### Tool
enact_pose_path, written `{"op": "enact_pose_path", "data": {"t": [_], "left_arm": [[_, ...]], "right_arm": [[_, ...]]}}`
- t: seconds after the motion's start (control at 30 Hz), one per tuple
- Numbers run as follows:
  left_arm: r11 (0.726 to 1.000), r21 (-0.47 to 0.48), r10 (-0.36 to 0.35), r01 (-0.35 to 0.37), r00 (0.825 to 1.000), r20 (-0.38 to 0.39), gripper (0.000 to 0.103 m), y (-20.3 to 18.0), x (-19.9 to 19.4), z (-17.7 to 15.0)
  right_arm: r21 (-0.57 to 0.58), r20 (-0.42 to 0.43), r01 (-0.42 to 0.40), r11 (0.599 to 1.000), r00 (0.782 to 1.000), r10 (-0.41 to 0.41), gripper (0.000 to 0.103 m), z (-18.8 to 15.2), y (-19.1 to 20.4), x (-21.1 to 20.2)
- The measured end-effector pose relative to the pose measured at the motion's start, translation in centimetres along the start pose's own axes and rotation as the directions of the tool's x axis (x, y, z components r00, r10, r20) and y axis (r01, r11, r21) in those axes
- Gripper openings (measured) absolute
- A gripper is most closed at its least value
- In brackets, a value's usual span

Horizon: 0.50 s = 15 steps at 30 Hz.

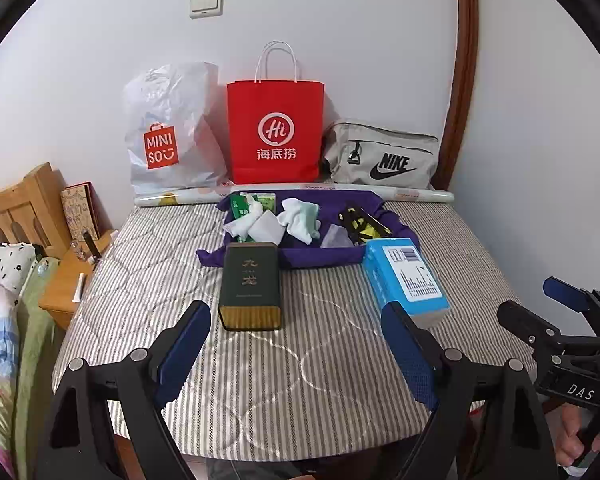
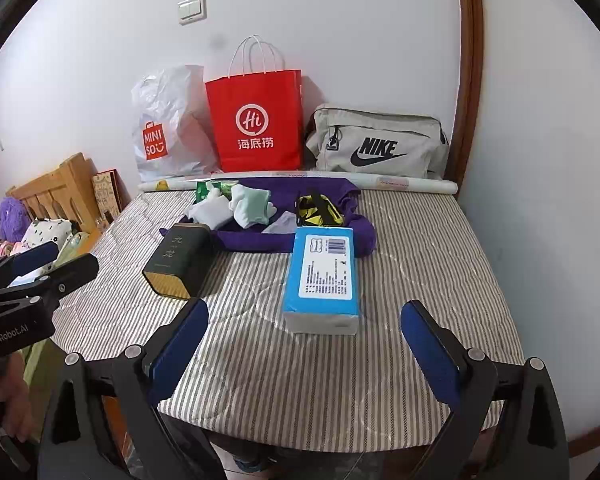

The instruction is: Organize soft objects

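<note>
A purple cloth [image 1: 320, 256] [image 2: 260, 240] lies at the back of the striped table, with white socks [image 1: 300, 220] [image 2: 252, 206], a green packet [image 1: 242, 206] and a black-and-yellow pouch [image 1: 360, 222] [image 2: 318, 210] on it. A dark green tin [image 1: 251, 286] [image 2: 178, 262] and a blue box [image 1: 406, 280] [image 2: 324, 280] lie in front of it. My left gripper [image 1: 300, 344] is open and empty over the near table, short of the tin. My right gripper [image 2: 304, 344] is open and empty, just short of the blue box. Each shows in the other's view [image 1: 540, 308] [image 2: 64, 260].
A Miniso plastic bag [image 1: 172, 132], a red paper bag [image 1: 276, 132] and a grey Nike bag [image 1: 384, 158] stand against the back wall behind a paper roll [image 1: 416, 194]. A wooden bedside unit [image 1: 60, 280] and bedding [image 1: 4, 320] are at left.
</note>
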<state>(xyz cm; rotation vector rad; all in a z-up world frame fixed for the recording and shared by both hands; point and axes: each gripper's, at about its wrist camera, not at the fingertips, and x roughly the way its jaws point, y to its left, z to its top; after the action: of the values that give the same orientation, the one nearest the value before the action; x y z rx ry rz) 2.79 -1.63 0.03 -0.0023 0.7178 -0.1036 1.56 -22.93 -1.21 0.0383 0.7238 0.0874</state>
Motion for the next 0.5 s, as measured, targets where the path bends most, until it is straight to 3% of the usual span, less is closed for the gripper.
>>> {"op": "enact_pose_path", "data": {"t": [0.5], "left_arm": [[1.0, 0.007, 0.006, -0.006, 1.0, -0.004, 0.086, -0.61, -0.47, -0.64]], "right_arm": [[-0.003, 0.01, 0.007, 1.0, 1.0, -0.007, 0.096, -0.91, -0.01, -0.71]]}}
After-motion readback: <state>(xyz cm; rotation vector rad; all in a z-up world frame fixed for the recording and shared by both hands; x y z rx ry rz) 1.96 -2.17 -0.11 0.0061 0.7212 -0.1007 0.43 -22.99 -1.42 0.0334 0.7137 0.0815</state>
